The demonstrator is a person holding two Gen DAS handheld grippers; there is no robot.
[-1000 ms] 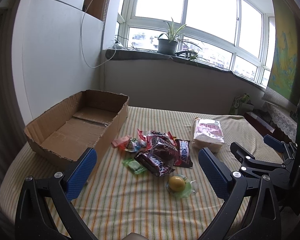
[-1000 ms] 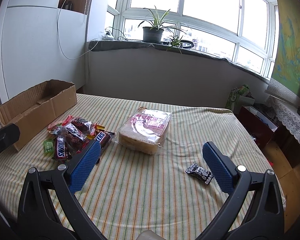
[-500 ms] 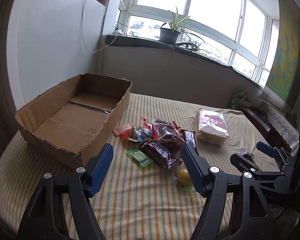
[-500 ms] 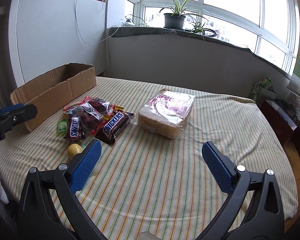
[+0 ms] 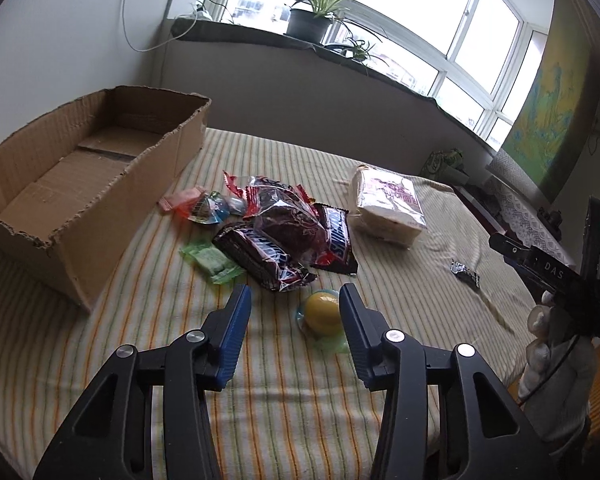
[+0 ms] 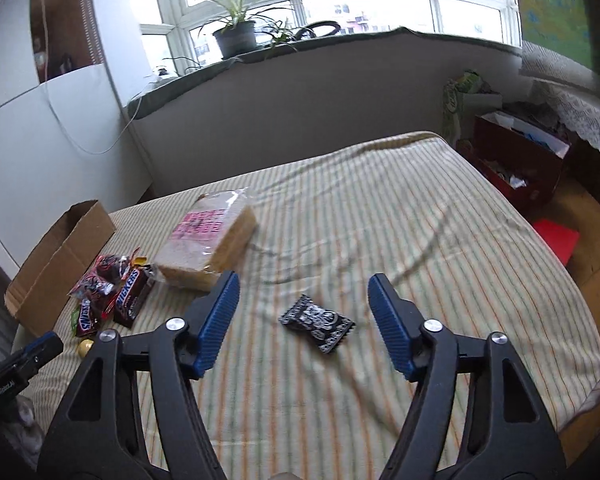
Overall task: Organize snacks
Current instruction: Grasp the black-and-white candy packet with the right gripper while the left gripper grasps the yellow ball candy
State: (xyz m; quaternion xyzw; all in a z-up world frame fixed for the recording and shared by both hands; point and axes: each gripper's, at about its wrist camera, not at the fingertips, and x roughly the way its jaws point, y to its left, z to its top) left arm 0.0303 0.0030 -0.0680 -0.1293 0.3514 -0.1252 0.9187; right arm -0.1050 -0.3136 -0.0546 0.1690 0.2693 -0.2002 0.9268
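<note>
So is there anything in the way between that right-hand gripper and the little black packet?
Nothing visible. The black packet lies alone on the striped cloth, just ahead of the right gripper, whose jaws have been closing but stand clear on either side. The bread bag sits off to the left.

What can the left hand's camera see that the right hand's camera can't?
Only the left wrist view shows the inside of the cardboard box, the green candy in full and the pink and blue sweets. Only the right wrist view shows the red box on the floor. Both show the bread, the Snickers bars, the yellow candy, the black packet, the striped cloth and the potted plant.
</note>
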